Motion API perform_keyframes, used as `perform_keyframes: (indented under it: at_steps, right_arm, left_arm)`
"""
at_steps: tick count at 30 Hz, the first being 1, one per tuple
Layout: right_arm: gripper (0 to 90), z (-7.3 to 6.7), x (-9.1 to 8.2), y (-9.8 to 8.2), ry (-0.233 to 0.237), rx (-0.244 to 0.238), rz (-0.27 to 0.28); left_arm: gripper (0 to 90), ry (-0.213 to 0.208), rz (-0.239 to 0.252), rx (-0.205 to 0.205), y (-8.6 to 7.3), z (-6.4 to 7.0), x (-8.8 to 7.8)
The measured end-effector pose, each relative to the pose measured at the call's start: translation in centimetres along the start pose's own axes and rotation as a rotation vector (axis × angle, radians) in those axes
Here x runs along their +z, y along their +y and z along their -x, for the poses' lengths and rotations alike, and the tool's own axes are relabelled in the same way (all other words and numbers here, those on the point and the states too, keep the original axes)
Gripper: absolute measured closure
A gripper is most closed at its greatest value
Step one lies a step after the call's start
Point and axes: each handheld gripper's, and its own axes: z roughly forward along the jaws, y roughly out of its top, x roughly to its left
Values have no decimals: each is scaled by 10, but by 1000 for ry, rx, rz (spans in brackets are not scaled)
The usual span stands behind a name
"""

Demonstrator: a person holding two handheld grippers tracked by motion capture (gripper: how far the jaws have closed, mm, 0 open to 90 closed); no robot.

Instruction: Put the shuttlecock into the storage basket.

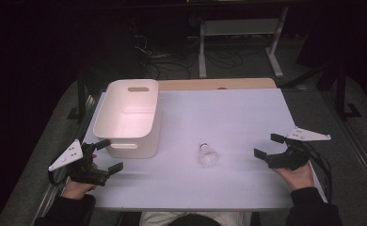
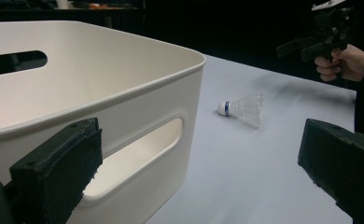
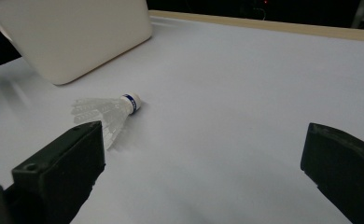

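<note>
White shuttlecock (image 1: 207,154) lies on open table (image 1: 228,117), between both empty grippers, left gripper (image 1: 109,156) and right gripper (image 1: 265,145), jaws apart.

The left tongs (image 2: 196,172) gaped wide just beside the white bin (image 2: 101,93); a shuttlecock (image 2: 243,108) lay farther off on the desk (image 2: 245,172).

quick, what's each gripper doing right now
Left gripper: open, holding nothing, beside the bin.
Right gripper: open, holding nothing, apart from the shuttlecock.
</note>
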Motion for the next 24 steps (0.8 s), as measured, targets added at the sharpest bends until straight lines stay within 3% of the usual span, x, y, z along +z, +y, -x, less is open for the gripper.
perform_keyframes:
  at_steps: [24]
  right_arm:
    - [0, -19, -1, 34, 25, -59, -72]
  left_arm:
    - [0, 4, 3, -2, 0, 0, 1]
